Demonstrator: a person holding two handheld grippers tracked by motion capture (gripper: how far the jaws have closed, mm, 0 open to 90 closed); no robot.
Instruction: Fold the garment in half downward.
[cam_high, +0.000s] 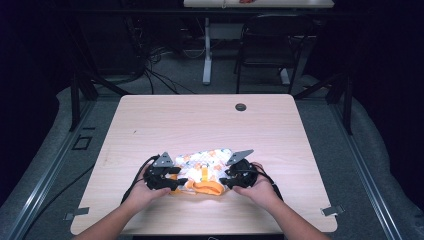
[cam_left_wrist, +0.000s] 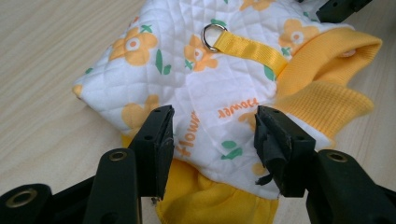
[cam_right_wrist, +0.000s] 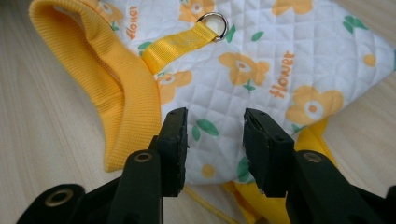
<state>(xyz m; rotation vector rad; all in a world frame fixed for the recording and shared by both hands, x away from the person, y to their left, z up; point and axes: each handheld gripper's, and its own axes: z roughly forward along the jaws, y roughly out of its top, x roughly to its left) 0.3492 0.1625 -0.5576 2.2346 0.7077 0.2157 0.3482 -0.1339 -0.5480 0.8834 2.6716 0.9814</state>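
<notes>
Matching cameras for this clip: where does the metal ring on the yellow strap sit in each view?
High view: too small to make out; its yellow strap runs down the middle of the garment between the two grippers.
Left gripper view: metal ring at top centre, strap running right.
Right gripper view: ring at top centre, strap running left.
Shared landmark: the yellow ribbed collar.

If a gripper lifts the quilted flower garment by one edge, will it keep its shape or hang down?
The garment would probably sag: it is soft quilted cloth, already folded and creased on the table. It looks light, so one pinch likely suffices. Its ribbed yellow collar may stretch, and the metal ring could swing.
</notes>
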